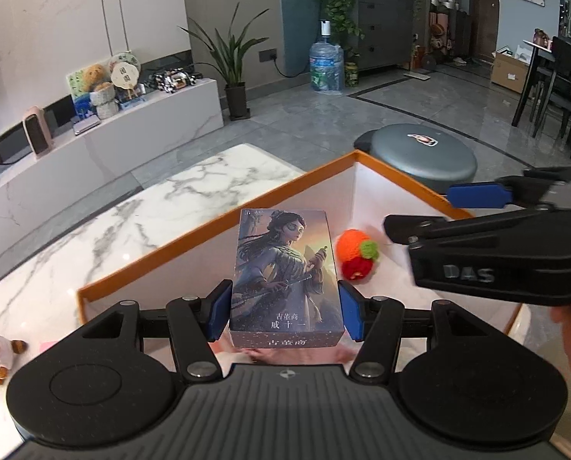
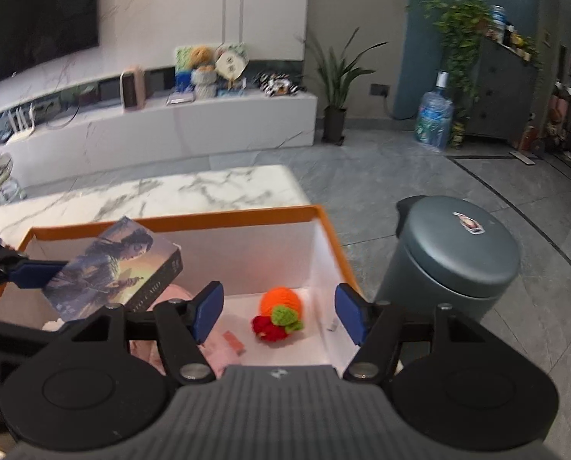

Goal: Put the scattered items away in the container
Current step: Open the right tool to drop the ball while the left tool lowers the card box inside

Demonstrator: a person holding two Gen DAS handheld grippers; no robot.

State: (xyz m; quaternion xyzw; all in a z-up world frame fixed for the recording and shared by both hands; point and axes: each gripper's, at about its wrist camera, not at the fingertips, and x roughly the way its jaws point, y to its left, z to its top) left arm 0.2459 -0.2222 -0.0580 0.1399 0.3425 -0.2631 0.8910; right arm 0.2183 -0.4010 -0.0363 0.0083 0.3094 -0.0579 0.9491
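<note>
Over the box [image 1: 224, 214], the left gripper [image 1: 285, 308] clamps a card deck [image 1: 283, 276] not yet dropped, the right gripper [image 2: 279, 312] gapes empty above the binned knit toy [image 2: 279, 312], while a bear [image 1: 1, 352] waits outside.

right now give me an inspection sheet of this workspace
surface: marble table, bare patches visible
job's things: card box held above orange-rimmed box; knitted toy lying inside it
clutter: small bear on the table beside the box
tools: left tool shut on the card box; right tool open, nothing between its pads
cables: one running from a wall socket
surroundings: grey bin, potted plant, water jug
</note>
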